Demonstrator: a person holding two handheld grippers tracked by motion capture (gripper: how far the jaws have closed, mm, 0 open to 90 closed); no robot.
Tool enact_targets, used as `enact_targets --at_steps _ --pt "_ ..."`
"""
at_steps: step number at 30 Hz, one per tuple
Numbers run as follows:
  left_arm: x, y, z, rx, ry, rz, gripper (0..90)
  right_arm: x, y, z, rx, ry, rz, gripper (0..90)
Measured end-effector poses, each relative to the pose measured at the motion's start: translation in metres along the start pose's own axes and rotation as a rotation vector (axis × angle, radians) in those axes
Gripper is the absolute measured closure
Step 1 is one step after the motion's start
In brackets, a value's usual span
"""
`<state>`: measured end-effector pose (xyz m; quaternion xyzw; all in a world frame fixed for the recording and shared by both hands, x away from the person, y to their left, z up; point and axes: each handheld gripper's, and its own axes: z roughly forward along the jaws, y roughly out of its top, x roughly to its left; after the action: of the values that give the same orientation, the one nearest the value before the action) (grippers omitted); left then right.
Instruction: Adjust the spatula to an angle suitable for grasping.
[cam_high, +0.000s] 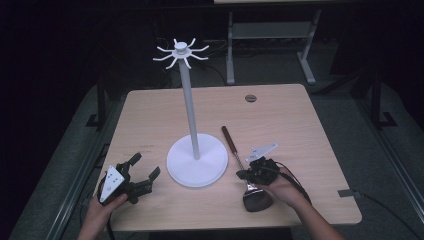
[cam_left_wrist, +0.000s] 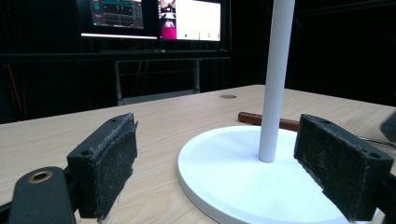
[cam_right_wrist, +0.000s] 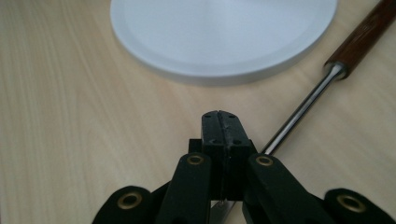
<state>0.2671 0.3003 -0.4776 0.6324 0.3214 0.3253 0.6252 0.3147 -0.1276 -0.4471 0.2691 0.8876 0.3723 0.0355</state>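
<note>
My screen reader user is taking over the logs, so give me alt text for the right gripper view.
The right gripper, jaws pressed shut with nothing visible between them, points down at a light wooden table. Just beyond lies the round white stand base. A utensil with a metal shaft and dark wooden handle runs diagonally from beside the jaws to the upper right.

**Colours and patterns, referenced to the white stand**

Stand (cam_high: 197, 161): plain white base, pole and hook crown. Table (cam_high: 150, 115) beneath it: pale wood grain. Utensil right of the base: dark reddish-brown handle (cam_right_wrist: 362, 30), shiny silver shaft (cam_right_wrist: 303, 109), dark head (cam_high: 257, 198). Both grippers, left (cam_high: 142, 170) and right (cam_right_wrist: 220, 128), black with brass-coloured rivets. Floor (cam_high: 380, 165) around the table: dark grey.
</note>
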Motion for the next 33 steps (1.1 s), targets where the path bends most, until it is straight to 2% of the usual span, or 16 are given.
enact_targets --at_steps 5,15,20,21,28,33 --pt "0.000 0.000 0.000 -0.003 -0.001 -0.001 12.6 0.007 -0.008 0.003 0.047 -0.012 -0.018 89.6" --pt "-0.001 0.000 0.000 -0.004 -0.003 0.002 12.6 0.004 -0.009 0.010 0.078 -0.034 -0.016 89.6" --pt "-0.001 0.000 0.000 -0.006 -0.002 0.004 12.6 0.003 -0.010 0.010 0.083 -0.030 -0.004 89.6" --pt "-0.001 0.000 0.000 -0.003 -0.003 0.009 12.6 0.002 -0.010 0.009 0.085 -0.035 -0.010 89.6" --pt "-0.001 0.000 0.000 -0.005 -0.005 0.010 12.6 -0.005 -0.013 0.004 0.096 -0.046 0.024 89.6" --pt "-0.001 0.000 0.000 -0.005 -0.005 0.010 12.6 -0.017 -0.017 -0.002 0.101 -0.067 0.048 89.6"
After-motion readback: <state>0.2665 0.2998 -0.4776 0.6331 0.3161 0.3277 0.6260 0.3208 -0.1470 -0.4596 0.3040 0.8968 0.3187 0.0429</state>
